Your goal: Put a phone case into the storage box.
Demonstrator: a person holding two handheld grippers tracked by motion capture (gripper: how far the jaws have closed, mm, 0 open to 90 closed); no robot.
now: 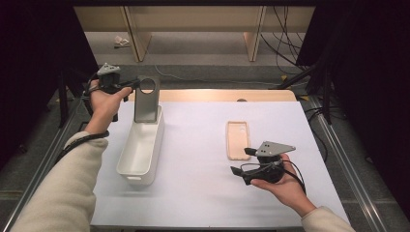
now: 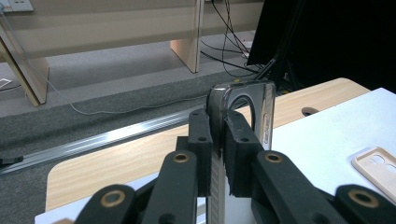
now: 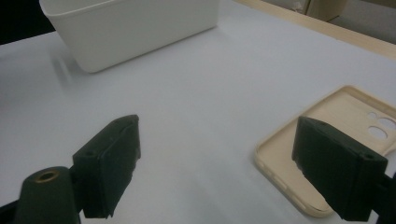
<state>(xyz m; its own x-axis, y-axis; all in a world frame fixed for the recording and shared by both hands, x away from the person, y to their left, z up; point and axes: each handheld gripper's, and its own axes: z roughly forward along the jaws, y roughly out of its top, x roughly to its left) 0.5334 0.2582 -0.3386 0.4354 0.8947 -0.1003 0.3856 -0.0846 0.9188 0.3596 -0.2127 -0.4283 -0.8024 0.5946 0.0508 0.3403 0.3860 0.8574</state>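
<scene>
Your left hand-held gripper (image 1: 129,87) pinches the grey case (image 1: 146,100) by one edge (right one spread); it could twist loose above the bin (image 1: 141,150) beneath.

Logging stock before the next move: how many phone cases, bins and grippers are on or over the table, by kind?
Phone cases: 2, a grey one held upright over the bin's far end, and a beige one flat on the table
Bins: 1, white bin
Grippers: 2, left gripper, right gripper
Total: 5
</scene>
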